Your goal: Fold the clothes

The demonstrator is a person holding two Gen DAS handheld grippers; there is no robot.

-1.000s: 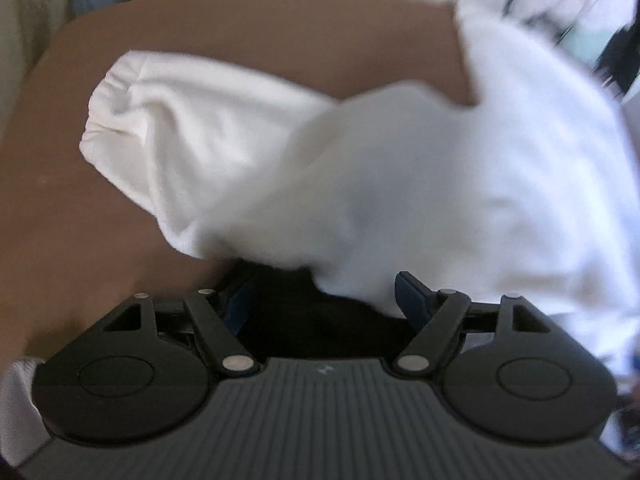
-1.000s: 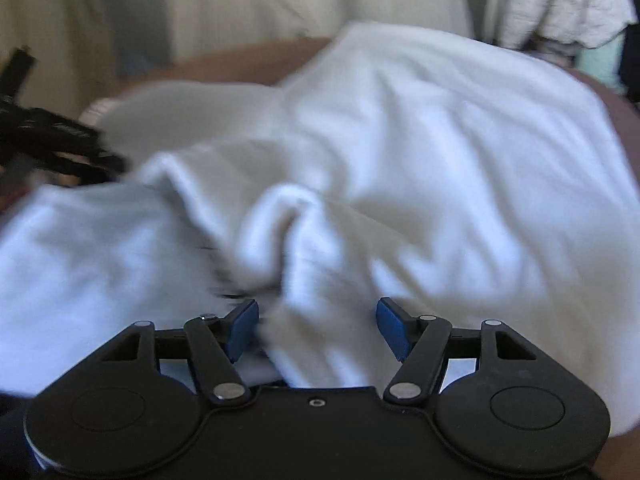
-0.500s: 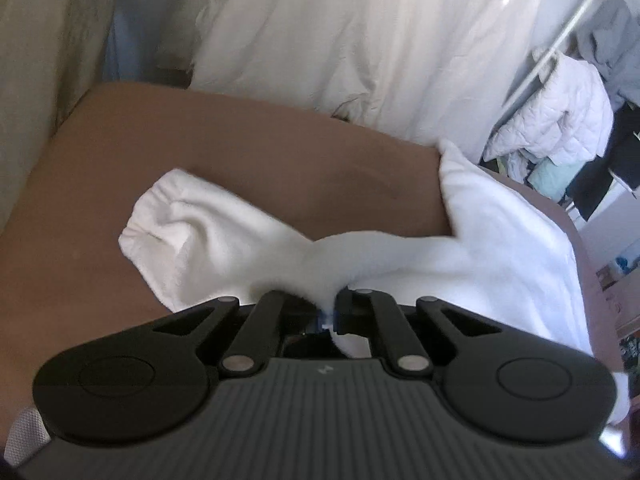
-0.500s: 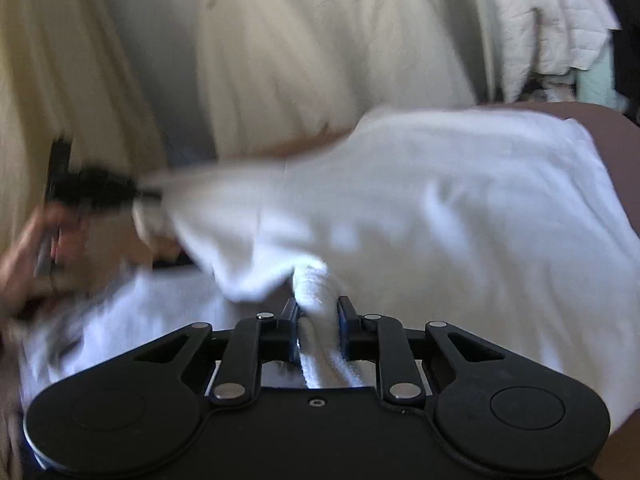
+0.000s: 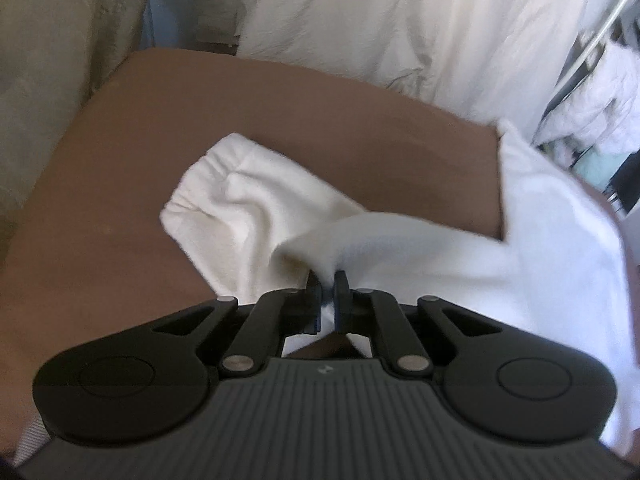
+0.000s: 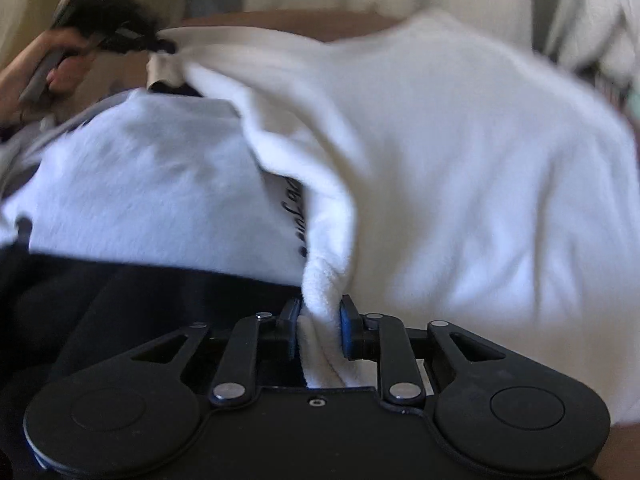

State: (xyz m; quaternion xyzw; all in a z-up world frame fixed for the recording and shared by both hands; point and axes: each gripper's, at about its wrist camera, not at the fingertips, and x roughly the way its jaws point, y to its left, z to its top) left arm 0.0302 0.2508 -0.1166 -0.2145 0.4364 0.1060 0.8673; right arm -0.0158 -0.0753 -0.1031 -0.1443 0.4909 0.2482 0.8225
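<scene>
White sweatshirt (image 5: pixel 540 240) spread over brown bed (image 5: pixel 200 120), sleeve cuff (image 5: pixel 208 192) lying flat toward far left. Dark lettering partly visible under a raised fold in right wrist view. Left gripper (image 5: pixel 328 280) clenched on a pinch of fabric near the sleeve base, cloth pulled up into a peak. Right gripper (image 6: pixel 320 312) clamped on a thick bunched fold of sweatshirt (image 6: pixel 480 160), lifted off the bed. Pale curtains (image 5: pixel 400 20) behind; clothes rack (image 5: pixel 592 40) far right.
</scene>
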